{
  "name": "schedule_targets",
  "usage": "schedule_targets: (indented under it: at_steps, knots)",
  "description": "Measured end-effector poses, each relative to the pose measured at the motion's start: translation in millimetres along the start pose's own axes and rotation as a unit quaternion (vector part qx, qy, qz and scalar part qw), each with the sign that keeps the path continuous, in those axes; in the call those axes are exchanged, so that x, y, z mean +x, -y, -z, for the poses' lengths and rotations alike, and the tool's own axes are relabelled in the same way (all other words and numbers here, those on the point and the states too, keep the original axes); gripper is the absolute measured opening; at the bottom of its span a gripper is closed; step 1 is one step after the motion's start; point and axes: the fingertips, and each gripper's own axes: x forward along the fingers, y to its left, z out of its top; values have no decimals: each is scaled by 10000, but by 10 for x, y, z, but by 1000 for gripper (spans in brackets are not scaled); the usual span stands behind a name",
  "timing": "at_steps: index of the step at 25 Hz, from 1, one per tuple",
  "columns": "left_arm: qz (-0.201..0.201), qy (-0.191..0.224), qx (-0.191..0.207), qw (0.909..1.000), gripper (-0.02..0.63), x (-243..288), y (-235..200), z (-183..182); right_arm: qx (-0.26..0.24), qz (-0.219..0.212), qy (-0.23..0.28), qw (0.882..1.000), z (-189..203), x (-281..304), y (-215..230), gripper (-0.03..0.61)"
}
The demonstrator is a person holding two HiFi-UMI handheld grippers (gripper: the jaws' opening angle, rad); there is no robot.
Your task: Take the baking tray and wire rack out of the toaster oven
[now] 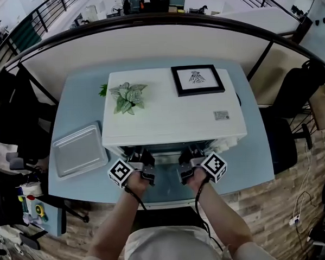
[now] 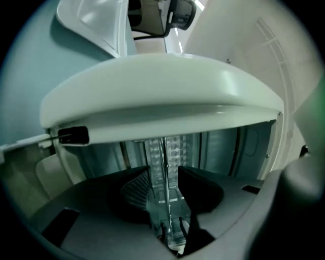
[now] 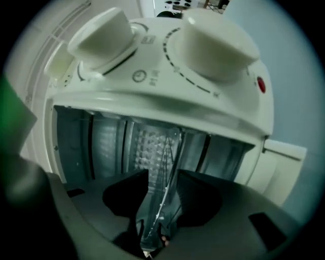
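The white toaster oven (image 1: pixel 167 107) stands on a blue table with its front towards me. The silver baking tray (image 1: pixel 79 150) lies on the table to the oven's left. Both grippers reach level into the oven's mouth, the left gripper (image 1: pixel 144 164) beside the right gripper (image 1: pixel 187 162). The wire rack (image 2: pixel 163 152) sits inside the oven, edge-on between the left gripper's (image 2: pixel 164 171) jaws, with a gap on each side. In the right gripper view the wire rack (image 3: pixel 167 152) likewise runs between the right gripper's (image 3: pixel 162 180) jaws, untouched. Both grippers are open.
A potted plant (image 1: pixel 127 96) and a framed picture (image 1: pixel 197 79) rest on the oven's top. Two white knobs (image 3: pixel 104 33) (image 3: pixel 216 35) sit on the oven's front by the right gripper. A cart with small items (image 1: pixel 36 206) stands at the left and a dark chair (image 1: pixel 296 92) at the right.
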Motion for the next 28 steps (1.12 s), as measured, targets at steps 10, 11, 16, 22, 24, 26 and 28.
schedule_targets:
  at_steps: [10,11,16,22,24,26,28]
  knots:
    - [551,515,-242,9969,34,146,1,-146,277,-217,520,9980,-180,127,120,17]
    - [565,522,-272,9967,24,143,-1,-141,308,-255,541,9977,-181,125,119,15]
    - [542,440,-244,9973,18,44,22,-92,393,-266,487,9977,-132,20,100,12]
    - [273,267,-241,9990,14,-244,79,46,445,92,432,9980,-23,-292,84,8]
    - [145,203,-238,9994,14,-369,106,100,478,154,401,9979,24,-422,65,8]
    - [32,141,-235,9996,12,-504,130,157,521,80,363,9980,69,-556,45,8]
    - [-53,63,-278,9996,11,-648,165,226,538,123,315,9980,123,-710,31,8]
